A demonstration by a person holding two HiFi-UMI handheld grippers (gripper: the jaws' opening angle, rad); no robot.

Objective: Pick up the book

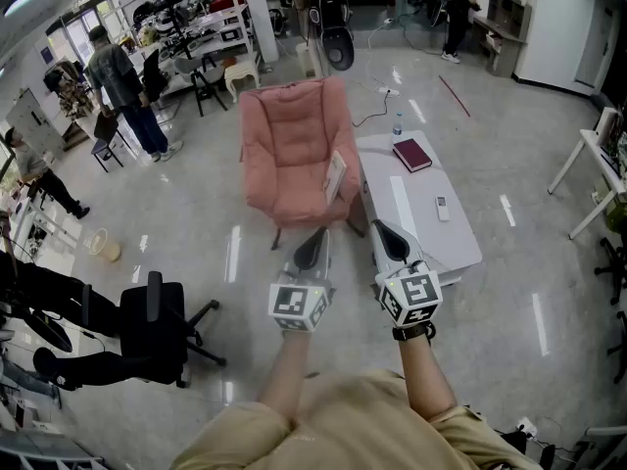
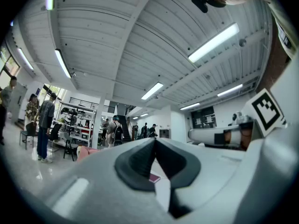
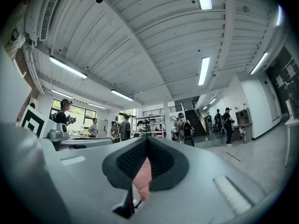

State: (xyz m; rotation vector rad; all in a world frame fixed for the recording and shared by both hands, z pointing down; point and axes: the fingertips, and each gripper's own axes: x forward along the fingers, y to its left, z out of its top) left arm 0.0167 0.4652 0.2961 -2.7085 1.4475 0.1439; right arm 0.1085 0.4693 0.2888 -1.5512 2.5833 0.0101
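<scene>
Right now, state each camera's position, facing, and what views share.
Head view: on the head, steeply down at armchair, table, book; left gripper, right gripper, forearms show.
Left gripper view: on left gripper, level along shut jaws; book beyond.
Right gripper view: on right gripper, along shut jaws; armchair beyond.
Shared: the book, in head and left gripper views.

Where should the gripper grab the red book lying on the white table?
Probably the near edge of the red book, coming in low from the person's side with one jaw above the other. It lies flat on the white table, so only its thin edges offer a pinch.
</scene>
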